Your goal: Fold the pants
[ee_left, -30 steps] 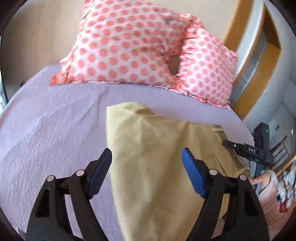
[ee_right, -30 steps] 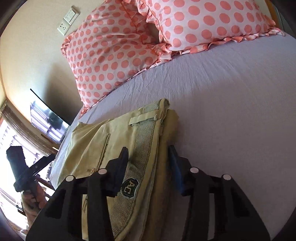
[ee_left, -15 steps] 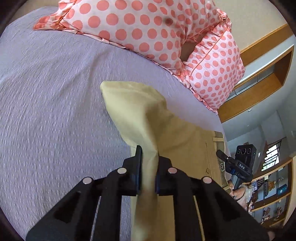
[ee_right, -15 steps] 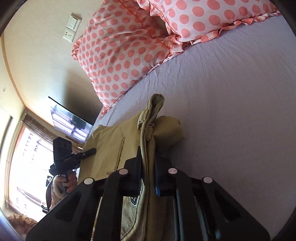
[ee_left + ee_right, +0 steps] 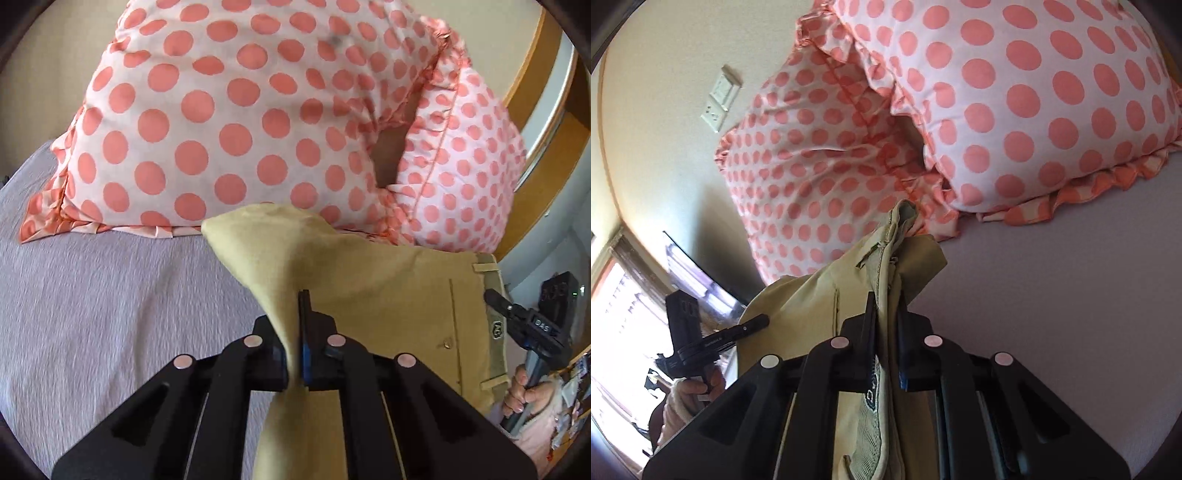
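My left gripper (image 5: 295, 332) is clamped tight on a pinch of the pants (image 5: 388, 295), with the tan cloth squeezed between the blue pads; a second ago those fingers stood wide apart over the flat fabric. My right gripper (image 5: 886, 325) is likewise shut on the waistband edge, where a second ago it was open around it. Since half a second ago both grips have held and the pants have come up: the folded corner now rises in front of the polka-dot pillows (image 5: 221, 110) at the far side, where before it lay lower against the bedsheet (image 5: 92, 295). The cloth hangs lifted between my two grippers over the lilac bedsheet, just near of the pillows. In the left view my right gripper (image 5: 495, 299) shows at the far right, at the waistband. In the right view my left gripper (image 5: 764, 320) shows at the left, by the bunched cloth.
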A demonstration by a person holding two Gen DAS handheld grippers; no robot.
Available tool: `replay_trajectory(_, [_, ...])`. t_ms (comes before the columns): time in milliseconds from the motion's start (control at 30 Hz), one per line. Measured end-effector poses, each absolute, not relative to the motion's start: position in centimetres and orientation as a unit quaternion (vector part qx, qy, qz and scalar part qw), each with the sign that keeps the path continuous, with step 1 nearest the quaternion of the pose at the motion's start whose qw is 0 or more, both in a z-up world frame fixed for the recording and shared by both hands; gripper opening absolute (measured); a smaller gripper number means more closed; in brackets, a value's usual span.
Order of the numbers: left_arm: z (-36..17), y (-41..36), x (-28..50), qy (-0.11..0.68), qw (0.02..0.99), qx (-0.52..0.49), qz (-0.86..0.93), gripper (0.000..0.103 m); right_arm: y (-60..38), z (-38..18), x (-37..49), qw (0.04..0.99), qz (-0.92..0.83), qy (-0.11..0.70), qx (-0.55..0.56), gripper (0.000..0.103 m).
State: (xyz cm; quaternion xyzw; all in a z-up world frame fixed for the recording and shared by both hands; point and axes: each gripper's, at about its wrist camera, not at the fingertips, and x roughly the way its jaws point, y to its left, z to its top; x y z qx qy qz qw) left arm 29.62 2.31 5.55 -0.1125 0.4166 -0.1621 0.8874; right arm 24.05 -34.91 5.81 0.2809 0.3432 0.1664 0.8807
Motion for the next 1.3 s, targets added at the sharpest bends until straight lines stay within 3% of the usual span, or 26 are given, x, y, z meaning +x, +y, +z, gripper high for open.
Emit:
replay_trajectory(100, [4.2, 1.8, 30.3, 0.433, 0.887, -0.099, -0.127, 0.017, -34.3, 3.2, 25.9, 0.879, 0.089, 0.411, 0.224, 0.029])
replay_trajectory(167, [5.1, 2.2, 28.4, 0.404, 0.905, -0.072, -0.11, 0.024, -34.4, 3.5, 24.7, 0.887, 0.068, 0.405, 0.21, 0.033])
replay_trajectory(233, [6.6, 2.8, 25.8, 0.37, 0.92, -0.065, -0.113, 0.043, -34.6, 4.9, 22.8, 0.897, 0.085, 0.372, 0.222, 0.06])
replay_trajectory(300, [7.7, 3.3, 23.5, 0.348, 0.921, -0.09, -0.152, 0.054, -34.3, 6.2, 21.2, 0.899, 0.12, 0.348, 0.238, 0.071])
replay_trajectory(400, [7.6, 1.9, 22.2, 0.369, 0.9, -0.099, -0.212, 0.059, -32.8, 6.5, 20.4, 0.886, 0.176, 0.35, 0.247, 0.072])
replay_trajectory(567, [3.1, -1.7, 24.4, 0.459, 0.86, -0.095, -0.204, 0.061, -30.9, 3.0, 22.4, 0.848, 0.149, 0.446, 0.245, 0.081])
replay_trajectory(700, [3.3, -1.4, 22.9, 0.45, 0.869, -0.089, -0.183, 0.064, -30.3, 4.3, 20.4, 0.858, 0.096, 0.454, 0.218, 0.087])
replay_trajectory(833, [4.5, 0.2, 17.9, 0.429, 0.885, -0.068, -0.168, 0.088, -27.8, 6.5, 14.5, 0.899, 0.078, 0.408, 0.138, 0.102])
replay_trajectory(1033, [3.5, 0.4, 10.4, 0.423, 0.893, -0.047, -0.143, 0.094, -23.5, 4.9, 9.2, 0.911, 0.047, 0.404, 0.064, 0.102])
replay_trajectory(1300, [1.5, -0.7, 8.9, 0.432, 0.896, -0.009, -0.099, 0.1, -21.6, 2.1, 8.9, 0.896, 0.008, 0.441, 0.043, 0.102])
